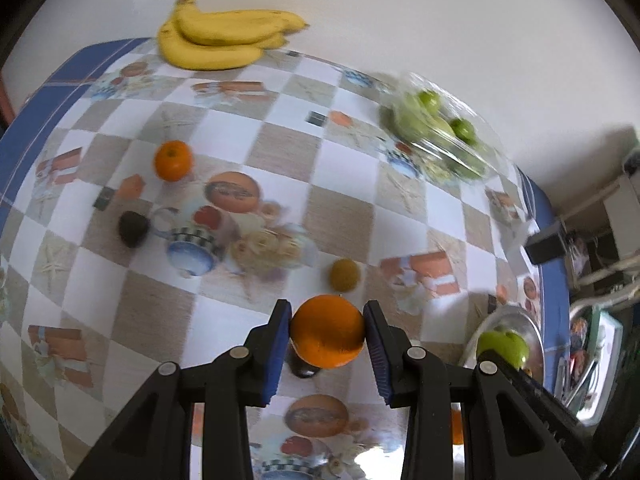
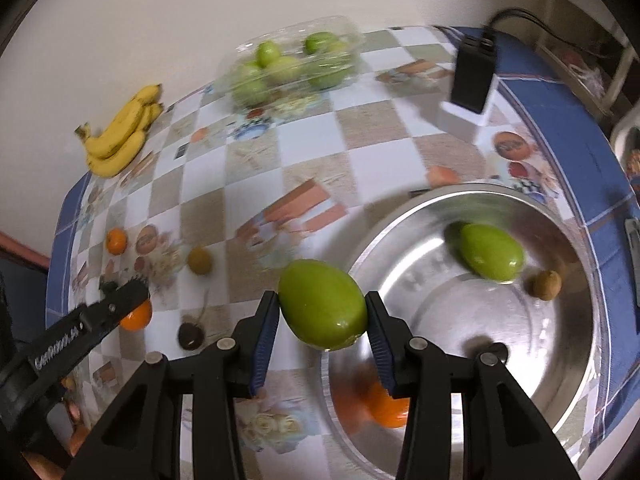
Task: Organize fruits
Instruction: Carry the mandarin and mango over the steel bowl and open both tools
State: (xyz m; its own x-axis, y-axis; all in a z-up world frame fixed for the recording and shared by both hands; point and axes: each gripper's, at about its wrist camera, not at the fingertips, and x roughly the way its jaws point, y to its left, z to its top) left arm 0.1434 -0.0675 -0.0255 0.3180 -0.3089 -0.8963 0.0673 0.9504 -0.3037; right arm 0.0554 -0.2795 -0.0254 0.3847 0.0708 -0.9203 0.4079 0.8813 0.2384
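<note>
The right gripper [image 2: 322, 318] clamps a smooth, firm, likely slippery green mango [image 2: 323, 305] above the steel bowl's [image 2: 552, 412] rim, while the left gripper [image 1: 326, 330] pinches a lighter, stiff-skinned orange [image 1: 327, 330] across its middle, above the table [image 1: 340, 216].

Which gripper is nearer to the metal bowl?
Right. The right gripper holds a green mango at the rim of the metal bowl; the left gripper holds an orange farther off, over the tablecloth.
</note>
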